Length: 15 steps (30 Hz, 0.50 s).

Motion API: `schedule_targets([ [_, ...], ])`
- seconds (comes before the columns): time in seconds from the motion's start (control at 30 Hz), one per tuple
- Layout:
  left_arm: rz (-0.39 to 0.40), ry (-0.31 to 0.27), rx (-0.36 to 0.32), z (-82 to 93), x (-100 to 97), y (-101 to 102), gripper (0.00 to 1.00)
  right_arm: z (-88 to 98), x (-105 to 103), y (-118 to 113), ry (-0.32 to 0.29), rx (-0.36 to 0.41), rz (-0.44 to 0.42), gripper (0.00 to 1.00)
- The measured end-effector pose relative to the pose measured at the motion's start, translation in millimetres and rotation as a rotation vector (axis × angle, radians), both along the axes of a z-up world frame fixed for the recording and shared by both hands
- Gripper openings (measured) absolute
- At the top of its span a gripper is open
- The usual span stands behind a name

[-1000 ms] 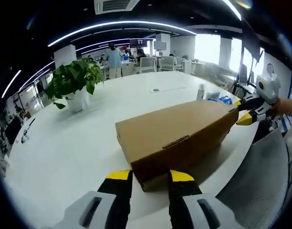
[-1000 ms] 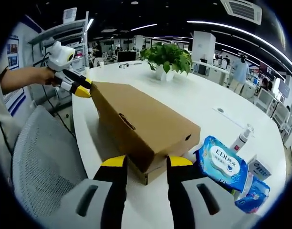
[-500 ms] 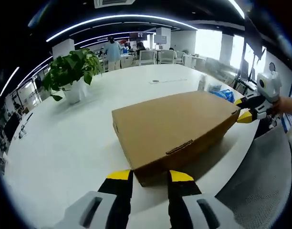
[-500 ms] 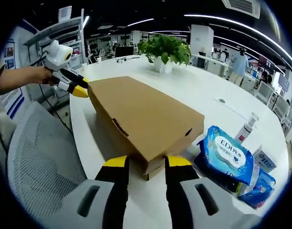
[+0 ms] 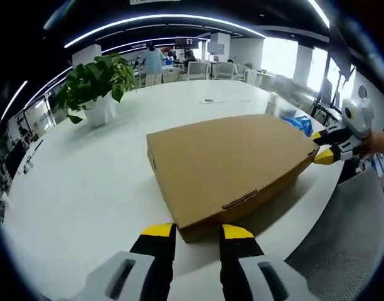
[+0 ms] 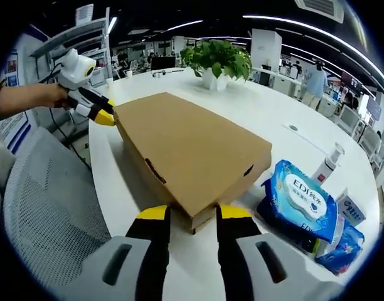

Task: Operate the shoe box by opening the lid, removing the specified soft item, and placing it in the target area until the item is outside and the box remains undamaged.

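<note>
Shoe box [image 5: 233, 166]: plain brown cardboard, matt, smooth. Table [image 5: 85, 182]: white, smooth, slight sheen. Wipes pack [image 6: 298, 204], lower right of right gripper view: glossy plastic film. Chair [image 6: 44, 200], lower left: grey mesh cloth. Gripper fingertips [image 5: 159, 231]: yellow, matt plastic.

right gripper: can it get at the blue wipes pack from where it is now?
Probably yes. The right gripper sits at the near corner of the shoe box, and the blue wipes pack lies just beside that corner on the white table, with nothing between them.
</note>
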State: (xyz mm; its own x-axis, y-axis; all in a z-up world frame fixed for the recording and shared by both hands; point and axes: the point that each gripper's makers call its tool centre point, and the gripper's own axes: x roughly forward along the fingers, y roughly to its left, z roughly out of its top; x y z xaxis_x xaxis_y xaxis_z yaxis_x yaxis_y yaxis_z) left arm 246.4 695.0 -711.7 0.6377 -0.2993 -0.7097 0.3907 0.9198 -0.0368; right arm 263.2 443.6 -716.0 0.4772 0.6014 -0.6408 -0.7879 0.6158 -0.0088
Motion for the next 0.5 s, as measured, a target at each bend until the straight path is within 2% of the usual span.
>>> schedule_targets([
  [0.5, 0.022, 0.014, 0.008, -5.0, 16.9, 2.8, 0.27, -3.3, 17.4, 2.6, -0.003, 0.002, -0.004, 0.26],
])
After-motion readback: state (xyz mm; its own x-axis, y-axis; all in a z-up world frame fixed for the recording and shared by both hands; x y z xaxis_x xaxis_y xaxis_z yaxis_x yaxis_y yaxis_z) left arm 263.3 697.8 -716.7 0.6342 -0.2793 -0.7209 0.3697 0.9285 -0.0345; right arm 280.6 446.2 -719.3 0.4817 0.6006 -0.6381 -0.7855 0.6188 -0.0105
